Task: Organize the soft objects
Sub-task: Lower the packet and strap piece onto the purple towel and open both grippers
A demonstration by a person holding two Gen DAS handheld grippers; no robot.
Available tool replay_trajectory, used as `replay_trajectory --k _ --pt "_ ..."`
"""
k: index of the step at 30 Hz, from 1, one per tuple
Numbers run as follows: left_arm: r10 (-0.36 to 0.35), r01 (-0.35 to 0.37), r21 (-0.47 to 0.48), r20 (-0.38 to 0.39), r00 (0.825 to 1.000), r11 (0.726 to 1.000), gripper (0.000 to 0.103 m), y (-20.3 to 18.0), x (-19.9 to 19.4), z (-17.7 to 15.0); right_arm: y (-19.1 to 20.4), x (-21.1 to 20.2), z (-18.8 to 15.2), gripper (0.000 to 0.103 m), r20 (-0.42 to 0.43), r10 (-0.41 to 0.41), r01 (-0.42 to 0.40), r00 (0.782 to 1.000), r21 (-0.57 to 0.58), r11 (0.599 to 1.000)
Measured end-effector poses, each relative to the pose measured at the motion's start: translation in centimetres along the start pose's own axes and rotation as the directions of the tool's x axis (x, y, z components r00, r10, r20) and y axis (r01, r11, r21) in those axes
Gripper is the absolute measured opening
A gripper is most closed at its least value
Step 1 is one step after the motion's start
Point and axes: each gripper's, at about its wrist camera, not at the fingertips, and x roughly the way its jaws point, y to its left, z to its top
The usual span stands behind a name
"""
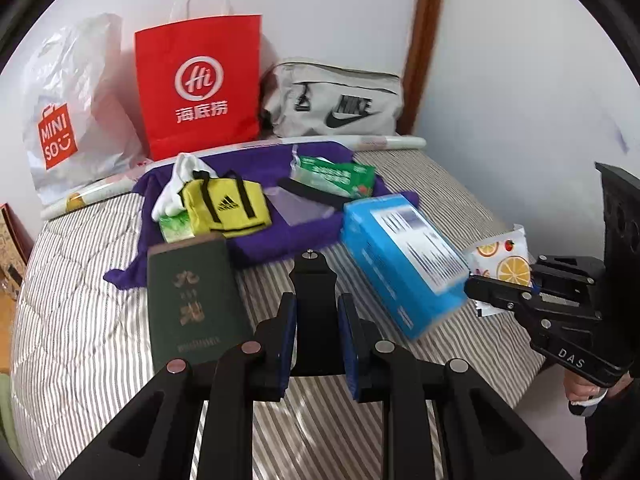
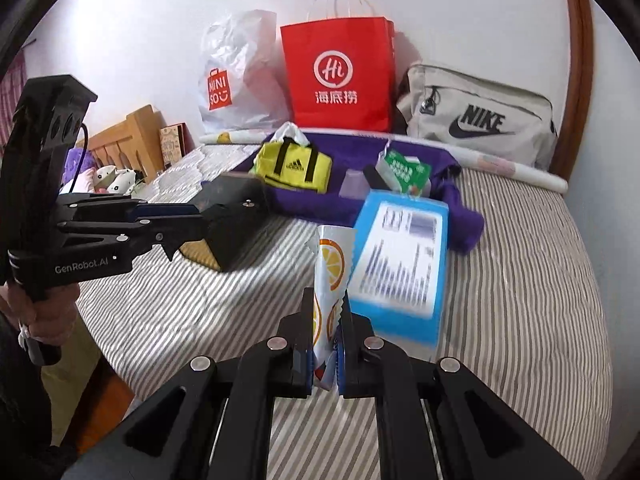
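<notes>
Evidently the work stood at a carrying step: the right gripper (image 2: 325, 344) was clenched on a flat fruit-print packet (image 2: 331, 276), which stood upright between its blue pads, lifted off the striped bed (image 2: 168, 312) just on the near side of the blue box (image 2: 400, 260). Beside it, the left gripper (image 1: 316, 336) was clamped on a slim black piece (image 1: 314, 284); what that piece was I could not tell. In the right wrist view this gripper reached in level from the left, the person's left hand (image 2: 48, 312) wrapped round its grip low at the edge, with something dark at its tip that hid its contact. The right gripper, seen from the left wrist, pointed inward just beside the blue box, nearly horizontal.

Left of the box lay a dark green booklet (image 1: 192, 300). Beyond the box a purple cloth (image 1: 280, 236) was spread, bearing a yellow Adidas pouch (image 1: 232, 208), a white sock (image 1: 180, 184) and a green tissue pack (image 1: 332, 176). Farther still, against the wall, stood a white Miniso bag (image 1: 76, 112), a red paper bag (image 1: 200, 80) and a grey Nike bag (image 1: 336, 100).

My judgement is that the packet needed a destination next, probably one of those bags; that would call for a long forward reach over the box without brushing it, and a release only once the packet sat inside an opening.
</notes>
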Motion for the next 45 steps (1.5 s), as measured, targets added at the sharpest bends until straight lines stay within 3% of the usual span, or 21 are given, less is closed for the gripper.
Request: replay_trajectory --k 18,32,40,45 --pt "0.018 -0.020 -0.154 -0.017 1.000 0.988 0.020 3.9 6.8 6.4 -4.9 6.7 9.0 0.008 0.012 0.033 -0.033 0.999 -0.019 0.999" --pt "0.014 -0.022 -0.176 -0.047 0.999 0.984 0.020 6.7 10.5 9.5 -5.8 11.6 11.8 0.008 -0.044 0.045 -0.047 0.998 -0.032 0.998" --pt "0.012 -0.021 -0.175 -0.054 0.998 0.984 0.020 8.2 12.9 11.4 -6.6 15.3 13.1 0.008 -0.133 0.037 -0.041 0.990 -0.026 0.999" --pt "0.025 -0.041 -0.165 -0.099 0.995 0.985 0.020 8.7 14.8 11.7 -6.8 17.6 13.2 0.008 -0.182 0.022 -0.028 0.983 -0.033 0.999"
